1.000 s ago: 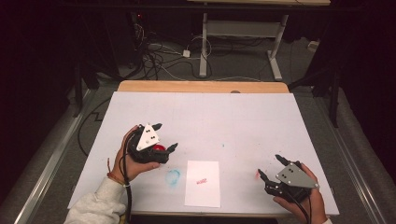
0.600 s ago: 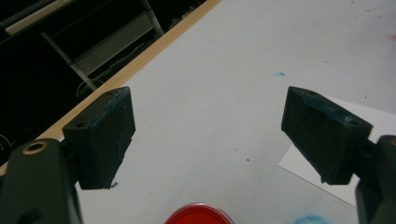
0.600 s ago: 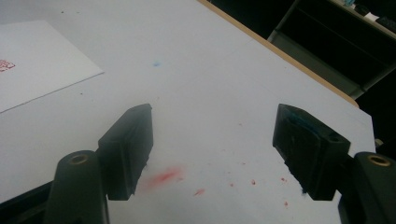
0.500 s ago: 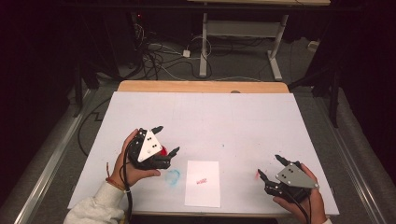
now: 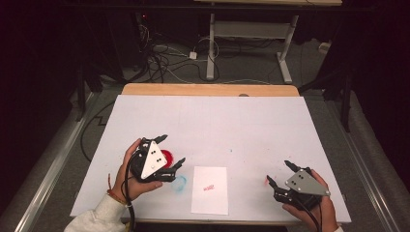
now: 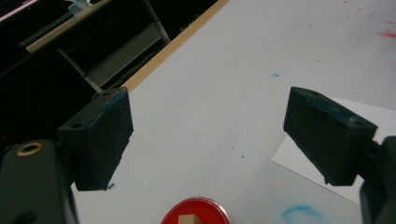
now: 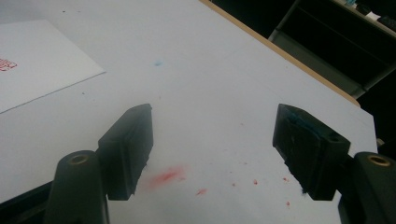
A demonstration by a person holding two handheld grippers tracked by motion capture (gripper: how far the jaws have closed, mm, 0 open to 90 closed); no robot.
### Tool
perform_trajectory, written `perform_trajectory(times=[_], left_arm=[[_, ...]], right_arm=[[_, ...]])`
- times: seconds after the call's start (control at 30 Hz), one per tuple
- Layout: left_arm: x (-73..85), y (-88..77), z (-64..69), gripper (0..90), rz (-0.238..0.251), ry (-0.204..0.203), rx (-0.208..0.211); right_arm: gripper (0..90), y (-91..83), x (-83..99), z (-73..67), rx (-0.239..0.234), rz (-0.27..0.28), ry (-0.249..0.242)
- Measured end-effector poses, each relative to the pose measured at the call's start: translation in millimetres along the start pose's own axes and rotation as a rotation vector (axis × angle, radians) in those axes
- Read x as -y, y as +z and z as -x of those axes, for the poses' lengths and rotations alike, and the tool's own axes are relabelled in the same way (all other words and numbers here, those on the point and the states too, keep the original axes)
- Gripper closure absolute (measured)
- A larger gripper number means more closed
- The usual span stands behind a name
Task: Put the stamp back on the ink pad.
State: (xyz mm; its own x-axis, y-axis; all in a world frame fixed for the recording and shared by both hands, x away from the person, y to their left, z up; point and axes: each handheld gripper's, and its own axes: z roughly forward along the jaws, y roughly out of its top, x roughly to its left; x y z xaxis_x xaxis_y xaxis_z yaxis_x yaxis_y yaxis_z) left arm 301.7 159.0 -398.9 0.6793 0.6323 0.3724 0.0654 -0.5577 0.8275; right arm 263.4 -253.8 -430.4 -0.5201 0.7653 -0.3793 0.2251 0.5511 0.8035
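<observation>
White desk under my two hands, paper sheet near its front edge between them, my left tongs spread wide and empty over a red dish, my right tongs likewise wide, empty, above red smears

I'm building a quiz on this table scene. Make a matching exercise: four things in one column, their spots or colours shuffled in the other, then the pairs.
Things:
1. paper sheet
2. red dish
3. blue smudge
4. red smear

Places:
A. beneath the right gripper
B. between the left gripper's open fingers
C. middle of the table's near edge, red mark on it
D. just left of the paper

Pairs: 1-C, 2-B, 3-D, 4-A
</observation>
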Motion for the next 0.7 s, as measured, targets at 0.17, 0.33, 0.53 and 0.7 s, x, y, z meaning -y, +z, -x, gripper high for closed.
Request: perform_trajectory(times=[0.17, 0.33, 0.53, 0.7], left_arm=[[2.1, -3.3, 3.8, 15.5, -0.004, 0.017, -0.008], [6.0, -7.5, 4.7, 15.5, -0.001, 0.014, -0.011], [12.5, -12.9, 5.1, 15.6, -0.002, 0.013, -0.010], [20.2, -19.4, 4.2, 15.6, -0.005, 0.008, -0.020]], right_arm=[[29.5, 0.0, -0.1, -0.5, 0.000, 0.000, 0.000], [29.5, -0.5, -0.4, -1.4, -0.002, 0.002, -0.001], [29.5, -1.4, -0.8, -1.4, 0.000, 0.004, -0.001], [29.5, -1.8, -1.1, -1.6, 0.001, 0.010, -0.005]])
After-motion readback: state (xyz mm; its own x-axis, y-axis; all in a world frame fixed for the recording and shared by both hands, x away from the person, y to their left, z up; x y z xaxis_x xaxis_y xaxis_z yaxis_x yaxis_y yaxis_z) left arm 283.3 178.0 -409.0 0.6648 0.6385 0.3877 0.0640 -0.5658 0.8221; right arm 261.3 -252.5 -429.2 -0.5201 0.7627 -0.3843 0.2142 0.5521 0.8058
